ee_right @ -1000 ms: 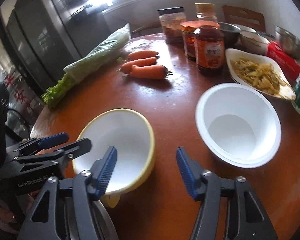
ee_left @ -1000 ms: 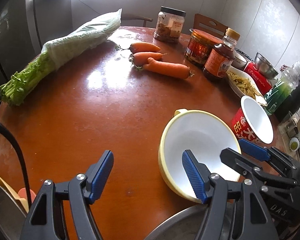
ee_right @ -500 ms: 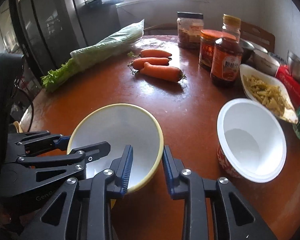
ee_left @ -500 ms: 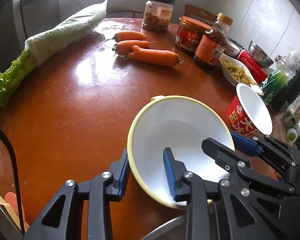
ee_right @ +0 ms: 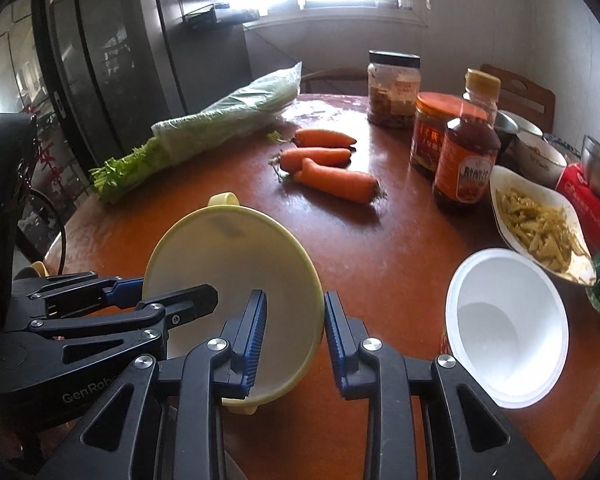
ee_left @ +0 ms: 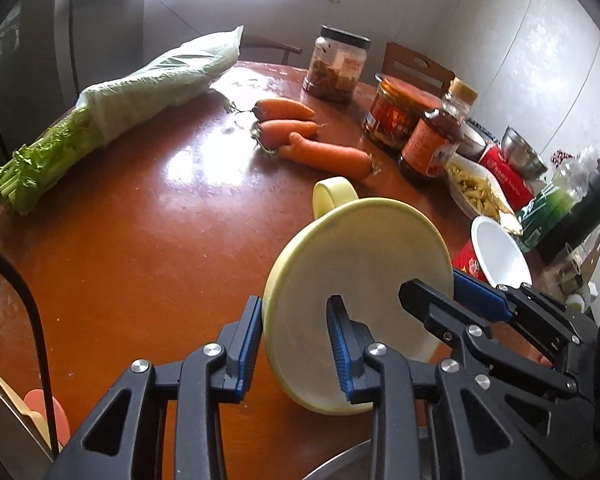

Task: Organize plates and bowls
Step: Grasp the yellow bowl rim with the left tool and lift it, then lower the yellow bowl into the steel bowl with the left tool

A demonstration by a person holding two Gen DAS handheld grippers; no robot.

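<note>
Now gripping yellow bowl (ee_right: 236, 280) by opposite rim edges — left gripper (ee_left: 296, 344) and right gripper (ee_right: 294, 336) both clenched on it, tilting above table (ee_left: 140, 240) (near white bowl (ee_right: 508, 328)) — risking slip if pulling unevenly.

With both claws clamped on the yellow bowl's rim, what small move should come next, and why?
Probably lift it slightly, level. The left claw and right claw pinch opposite rims of the yellow bowl, which is tilted, near the white cup.
</note>
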